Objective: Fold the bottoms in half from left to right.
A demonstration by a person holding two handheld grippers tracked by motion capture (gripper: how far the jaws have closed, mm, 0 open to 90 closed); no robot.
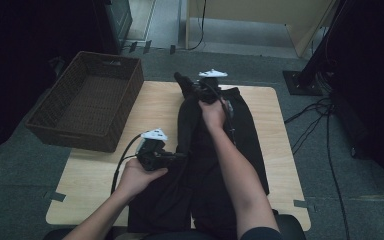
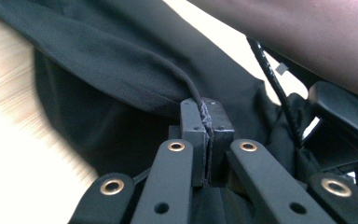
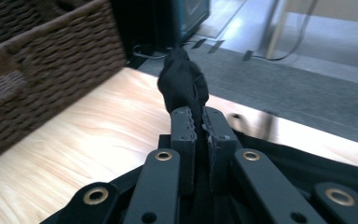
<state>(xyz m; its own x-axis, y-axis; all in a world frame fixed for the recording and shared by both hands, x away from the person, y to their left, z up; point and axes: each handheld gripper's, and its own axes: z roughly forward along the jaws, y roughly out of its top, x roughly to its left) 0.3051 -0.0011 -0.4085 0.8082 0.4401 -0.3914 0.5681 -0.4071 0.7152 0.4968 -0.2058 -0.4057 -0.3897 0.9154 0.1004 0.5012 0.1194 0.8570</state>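
A black garment (image 1: 215, 165) lies lengthwise down the middle of the wooden table (image 1: 145, 107), folded into a long strip. My left gripper (image 1: 177, 159) is at the garment's left edge near the middle, shut on a fold of the cloth (image 2: 135, 60). My right gripper (image 1: 184, 84) is at the far end of the garment, shut on a bunched tip of the black cloth (image 3: 182, 84) that pokes up past the jaws. In the left gripper view the person's right forearm (image 2: 307, 37) crosses the upper right.
A dark wicker basket (image 1: 87, 102) stands on the table's far left corner, its side (image 3: 37, 70) close to the right gripper. Cables (image 1: 325, 130) run over the grey floor on the right. Bare tabletop lies left of the garment.
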